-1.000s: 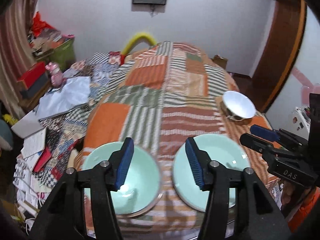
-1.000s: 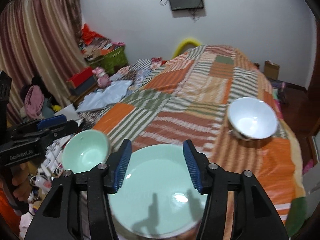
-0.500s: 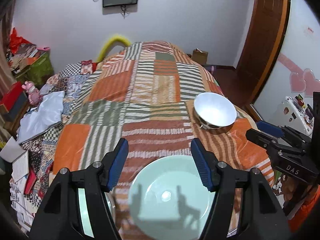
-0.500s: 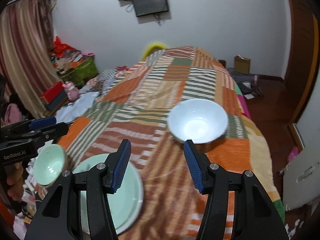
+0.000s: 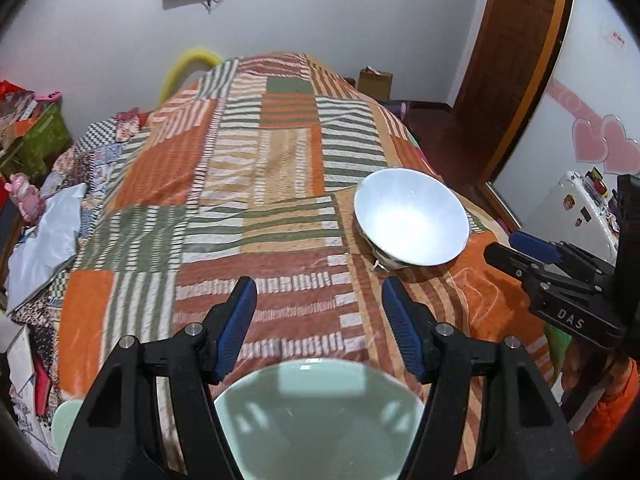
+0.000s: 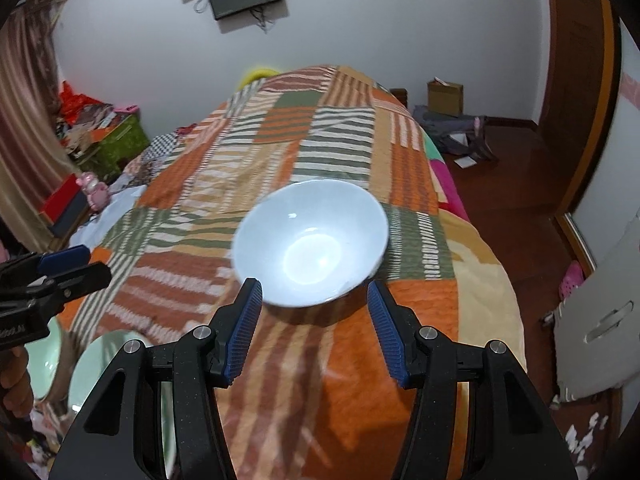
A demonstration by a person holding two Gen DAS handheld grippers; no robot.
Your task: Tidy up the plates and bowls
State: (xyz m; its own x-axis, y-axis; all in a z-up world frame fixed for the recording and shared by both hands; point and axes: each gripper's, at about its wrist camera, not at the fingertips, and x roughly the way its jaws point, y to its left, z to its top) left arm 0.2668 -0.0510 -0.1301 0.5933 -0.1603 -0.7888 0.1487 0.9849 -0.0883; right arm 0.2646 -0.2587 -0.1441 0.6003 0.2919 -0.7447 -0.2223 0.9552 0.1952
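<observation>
Claws wide apart; empty

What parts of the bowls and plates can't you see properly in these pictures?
- Green plate, left wrist view: the near part is cut off by the bottom edge, the sides hidden by the left gripper.
- Green bowl, right wrist view: mostly hidden behind the left gripper's body.
- White bowl, right wrist view: motion blur; its base cannot be made out. The right gripper is open in front of it.
</observation>
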